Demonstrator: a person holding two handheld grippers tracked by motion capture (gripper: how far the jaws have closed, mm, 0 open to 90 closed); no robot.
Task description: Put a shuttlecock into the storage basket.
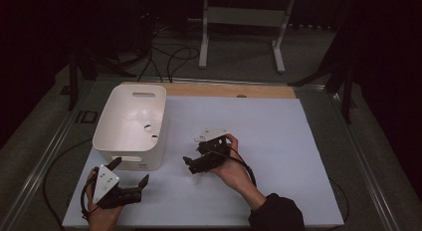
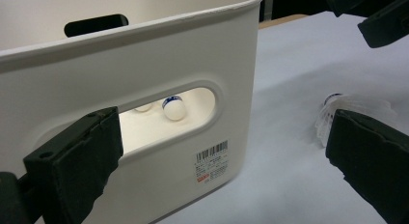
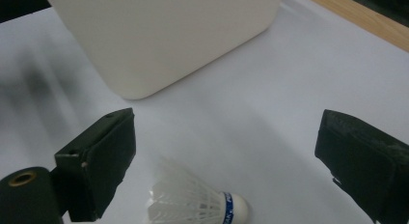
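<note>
Ahead of both our tongs stands the white bin point(image 1: 130, 122) on the counter point(image 1: 278, 141). Our left tongs point(image 1: 130, 177) gape wide beside it. Our right tongs point(image 3: 226, 156), nearer and wide, straddle the shuttlecock point(image 3: 197, 202), lying crosswise between them, cork toward the right pad, open counter around.

Only the white bin point(image 1: 130, 126) blocks the left; bare table point(image 1: 278, 136) lies right.
</note>
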